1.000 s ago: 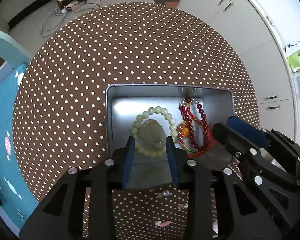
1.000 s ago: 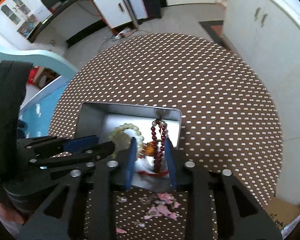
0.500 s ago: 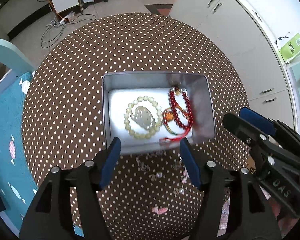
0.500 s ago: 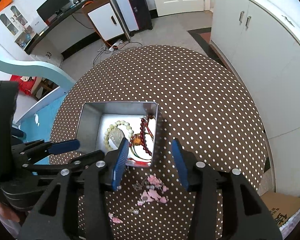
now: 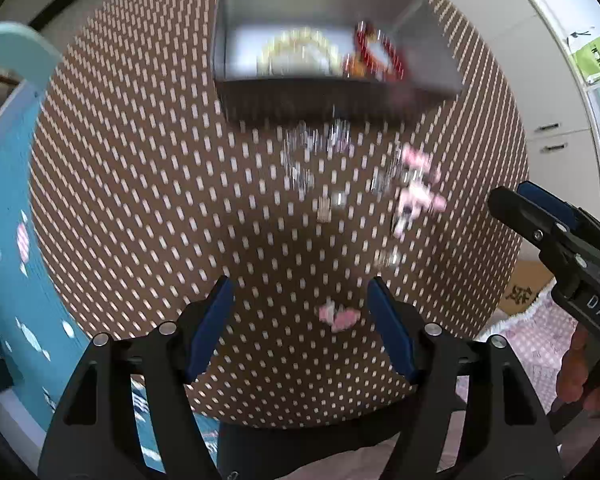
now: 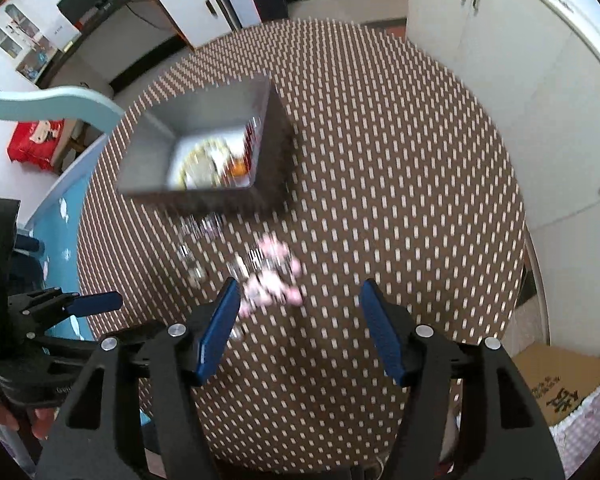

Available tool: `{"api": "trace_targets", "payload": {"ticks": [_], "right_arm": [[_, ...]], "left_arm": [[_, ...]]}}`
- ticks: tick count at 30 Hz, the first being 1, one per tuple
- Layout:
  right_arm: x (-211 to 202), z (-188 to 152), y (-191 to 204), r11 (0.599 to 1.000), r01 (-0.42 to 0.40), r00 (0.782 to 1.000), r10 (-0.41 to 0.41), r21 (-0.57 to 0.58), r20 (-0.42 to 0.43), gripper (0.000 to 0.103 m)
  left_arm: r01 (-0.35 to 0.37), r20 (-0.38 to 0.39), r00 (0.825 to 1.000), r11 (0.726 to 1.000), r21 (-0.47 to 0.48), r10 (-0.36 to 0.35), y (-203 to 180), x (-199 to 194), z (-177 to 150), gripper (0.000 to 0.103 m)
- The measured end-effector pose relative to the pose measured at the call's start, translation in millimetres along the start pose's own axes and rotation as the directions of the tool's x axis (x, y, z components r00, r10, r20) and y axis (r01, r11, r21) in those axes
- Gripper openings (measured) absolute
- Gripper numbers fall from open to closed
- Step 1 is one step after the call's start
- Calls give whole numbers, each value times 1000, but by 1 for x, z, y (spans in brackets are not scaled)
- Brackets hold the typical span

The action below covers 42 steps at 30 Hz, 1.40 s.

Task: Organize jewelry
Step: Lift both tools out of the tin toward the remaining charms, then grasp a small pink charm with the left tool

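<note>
Jewelry check, mid-sort. Pulled both grippers back from the metal tin [image 5: 340, 96] within the last second; a moment ago hung right over its near edge, fingers narrowed above the contents. Now well clear of it, over the near part of the dotted tablecloth [image 5: 140, 168]. Opening the left gripper [image 5: 299, 286] at this moment, blue pads apart, with nothing but cloth and one small pink piece [image 5: 338, 316] lying flat on the table below the gap, not pinched. Opening the right gripper [image 6: 300, 286] too, pads apart, nothing clamped; hovering just short of the pink cluster [image 6: 274, 276], whose edge shows beside the left-hand pad. Left in the tin: the pale bead bracelet [image 5: 296, 50] on the floor of the box, and the red bead string [image 5: 380, 52] beside it towards the right wall, both blurred by the camera's motion but plainly inside. Still out on the cloth, between tin and grippers: that pink cluster, the stray pink piece, and a scatter of small silvery bits [image 5: 316, 148], too smeared to name. Judged from this: two items delivered and released, hands empty and resetting for the next pick. Remaining work probably the fiddly part, since small loose pieces on fabric call for a low, precise pinch. Likely risks: nudging bits apart, snagging the cloth, or lifting only part of the cluster.
</note>
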State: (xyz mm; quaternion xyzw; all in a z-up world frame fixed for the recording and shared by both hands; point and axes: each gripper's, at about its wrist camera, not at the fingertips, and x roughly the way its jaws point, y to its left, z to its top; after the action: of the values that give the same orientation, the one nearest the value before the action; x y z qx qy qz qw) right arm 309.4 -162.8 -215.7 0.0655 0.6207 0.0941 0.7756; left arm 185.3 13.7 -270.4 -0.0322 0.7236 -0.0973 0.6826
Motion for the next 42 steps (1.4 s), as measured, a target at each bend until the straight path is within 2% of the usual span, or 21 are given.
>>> {"api": "trace_targets", "payload": {"ticks": [4,6,8,9,16,21,33,38,42], "right_arm": [[14,-21,-4,1000,15,998,-15,12,-65,60],[18,-29,-3,1000,7,997,-6,13,-79,60],[18,-33,-1,1000,0,997,1,9,-79,60],[18,-35,-1,1000,-7,997,7,5,-78,60],[23,-41,5,1000,-20,996,20,0,-88,60],[30,-50,8,1000,-30,994,30,0,-108,60],[37,-50,6,1000,-28,993,28,8,-117,60],[40,-48,3,999,-41,992,44,24,-121,60],[40,-43,10,997,-83,991,83,3,-106,59]], "left_arm": [[36,-65,997,999,-25,-37,0,16,-14,57],[55,-84,995,998,-36,-58,-1,22,-18,45],[62,-94,993,997,-43,-65,-2,27,-19,41],[62,-94,993,997,-41,-66,-3,29,-20,36],[18,-118,993,998,-58,-24,-9,47,-27,24],[30,-105,994,998,-50,-35,-22,54,-27,11],[91,-93,991,994,-61,-96,-7,35,-2,8],[85,-84,993,995,-49,-89,-15,26,7,8],[79,-59,995,995,-62,-83,-9,13,8,8]]}}
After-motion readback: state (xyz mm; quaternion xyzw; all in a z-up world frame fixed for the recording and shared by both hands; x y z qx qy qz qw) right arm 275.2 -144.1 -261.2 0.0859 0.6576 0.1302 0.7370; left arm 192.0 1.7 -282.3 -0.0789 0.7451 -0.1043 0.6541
